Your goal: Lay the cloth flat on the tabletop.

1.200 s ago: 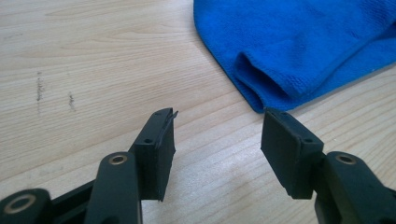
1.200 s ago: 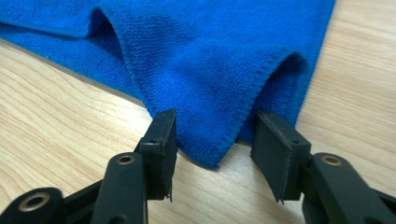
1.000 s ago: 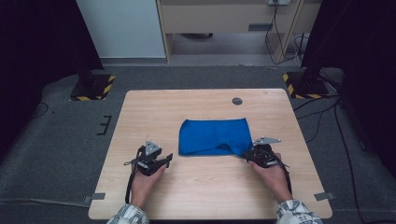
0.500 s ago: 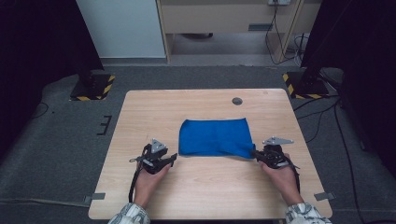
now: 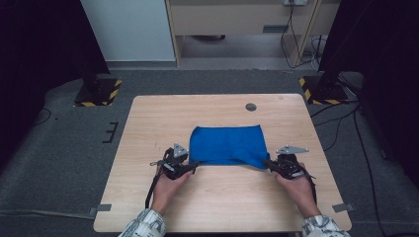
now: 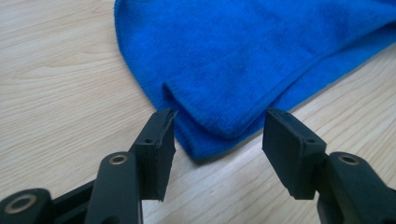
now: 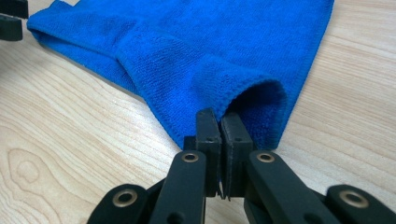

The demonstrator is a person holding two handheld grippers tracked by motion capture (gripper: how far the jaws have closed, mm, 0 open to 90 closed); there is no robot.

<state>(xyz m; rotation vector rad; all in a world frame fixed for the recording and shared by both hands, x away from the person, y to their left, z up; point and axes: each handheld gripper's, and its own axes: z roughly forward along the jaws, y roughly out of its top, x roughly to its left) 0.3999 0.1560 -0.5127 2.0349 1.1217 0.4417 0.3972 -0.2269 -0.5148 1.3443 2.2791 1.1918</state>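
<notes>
A blue cloth (image 5: 227, 144) lies folded in the middle of the wooden table (image 5: 148, 128). My left gripper (image 5: 193, 165) is at the cloth's near left corner. In the left gripper view it (image 6: 217, 135) stands open, one jaw on each side of the folded corner of the cloth (image 6: 243, 56), without touching it. My right gripper (image 5: 269, 164) is at the near right corner. In the right gripper view it (image 7: 222, 119) is shut on the edge of the cloth (image 7: 187, 42), and the corner rises in a small loop at the jaw tips.
A dark round grommet (image 5: 251, 106) is set in the table behind the cloth. Bare wood lies in front of the cloth and on both sides. Dark stands with yellow-black feet (image 5: 99, 94) are on the floor beyond the table.
My right gripper has shifted right and drawn the cloth's near right corner out with it. My left gripper has edged right, up to the near left corner.
</notes>
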